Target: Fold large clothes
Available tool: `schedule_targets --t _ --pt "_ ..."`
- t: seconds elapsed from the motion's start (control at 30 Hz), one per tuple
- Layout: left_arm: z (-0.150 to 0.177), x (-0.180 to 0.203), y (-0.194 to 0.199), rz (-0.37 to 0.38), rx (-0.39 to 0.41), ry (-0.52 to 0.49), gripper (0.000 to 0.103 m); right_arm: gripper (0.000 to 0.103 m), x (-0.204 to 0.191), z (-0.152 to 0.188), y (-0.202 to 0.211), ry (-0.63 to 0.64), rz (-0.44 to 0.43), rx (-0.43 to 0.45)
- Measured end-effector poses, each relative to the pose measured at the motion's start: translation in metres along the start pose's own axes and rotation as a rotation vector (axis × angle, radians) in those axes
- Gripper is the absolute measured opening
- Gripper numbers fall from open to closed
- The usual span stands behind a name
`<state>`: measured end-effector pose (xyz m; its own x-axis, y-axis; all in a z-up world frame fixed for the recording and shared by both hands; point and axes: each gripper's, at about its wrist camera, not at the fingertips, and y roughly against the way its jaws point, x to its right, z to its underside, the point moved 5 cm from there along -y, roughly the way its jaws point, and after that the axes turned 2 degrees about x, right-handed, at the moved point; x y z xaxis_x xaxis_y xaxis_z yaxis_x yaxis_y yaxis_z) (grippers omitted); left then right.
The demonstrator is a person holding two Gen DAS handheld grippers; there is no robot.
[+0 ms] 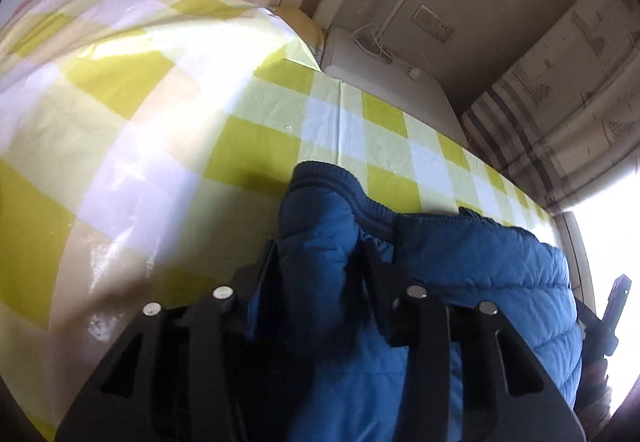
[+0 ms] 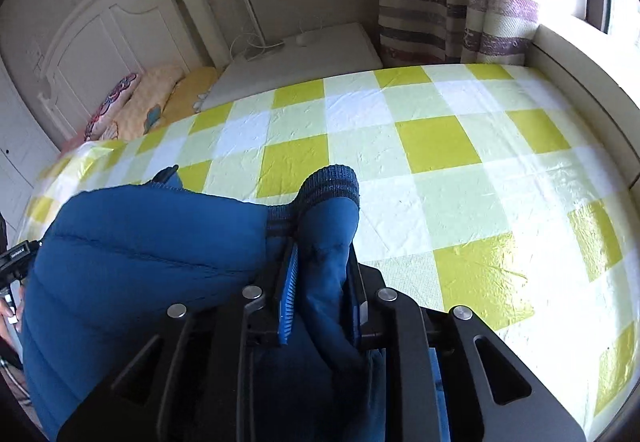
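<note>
We see both tongs clamped on the blue puffer jacket [image 2: 132, 242]: right tongs [image 2: 322, 282] tightly, left tongs [image 1: 320, 278] seemingly wider, over the checked bed [image 2: 440, 146].

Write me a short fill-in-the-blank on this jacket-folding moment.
1. The puffy jacket is ____ in colour.
2. The bed cover has a yellow, white and pale green ____ pattern.
3. The right gripper pinches the jacket near its ribbed ____.
4. The striped ____ hangs beside the window.

Missing words: blue; checked; cuff; curtain
</note>
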<state>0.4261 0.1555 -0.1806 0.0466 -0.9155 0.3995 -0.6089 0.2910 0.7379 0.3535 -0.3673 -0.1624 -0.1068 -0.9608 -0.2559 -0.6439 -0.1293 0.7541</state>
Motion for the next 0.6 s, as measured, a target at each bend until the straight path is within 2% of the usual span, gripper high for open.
schedule_targets --t 0.03,0.13,0.2,0.23,0.27,0.33,0.4,0.47,0.5,0.53,0.6 --pt "-0.001 -0.004 0.001 -0.016 0.005 0.012 0.062 0.022 0.003 0.0 0.0 -0.013 -0.004 -0.001" --pt "-0.004 -0.009 0.007 -0.027 0.025 0.03 0.069 0.029 0.01 -0.003 0.0 -0.047 -0.001 -0.007" --pt "-0.007 -0.004 0.03 -0.072 0.101 0.013 0.07 0.034 0.013 -0.006 0.01 -0.075 0.016 -0.008" --pt "-0.009 0.003 0.049 -0.108 0.166 -0.009 0.076 0.04 0.012 -0.007 0.02 -0.093 0.004 0.001" --pt "-0.011 0.013 0.071 -0.144 0.252 -0.043 0.088 0.048 0.004 -0.007 0.032 -0.095 0.001 0.016" --pt "-0.014 0.042 0.104 -0.135 0.353 -0.117 0.1 0.099 -0.016 -0.014 0.062 -0.049 0.008 0.08" --pt "-0.014 0.085 0.123 -0.115 0.4 -0.235 0.1 0.099 -0.054 -0.024 0.096 0.064 -0.025 0.216" --pt "-0.011 0.124 0.12 -0.142 0.369 -0.34 0.1 0.099 -0.1 -0.026 0.109 0.211 -0.045 0.259" --pt "-0.008 0.144 0.11 -0.162 0.323 -0.394 0.101 0.094 -0.119 -0.025 0.109 0.262 -0.028 0.265" --pt "-0.004 0.16 0.097 -0.168 0.275 -0.434 0.101 0.079 -0.14 -0.022 0.107 0.316 -0.011 0.266" --pt "0.003 0.181 0.068 -0.193 0.213 -0.488 0.1 0.065 -0.17 -0.015 0.088 0.392 -0.011 0.212"
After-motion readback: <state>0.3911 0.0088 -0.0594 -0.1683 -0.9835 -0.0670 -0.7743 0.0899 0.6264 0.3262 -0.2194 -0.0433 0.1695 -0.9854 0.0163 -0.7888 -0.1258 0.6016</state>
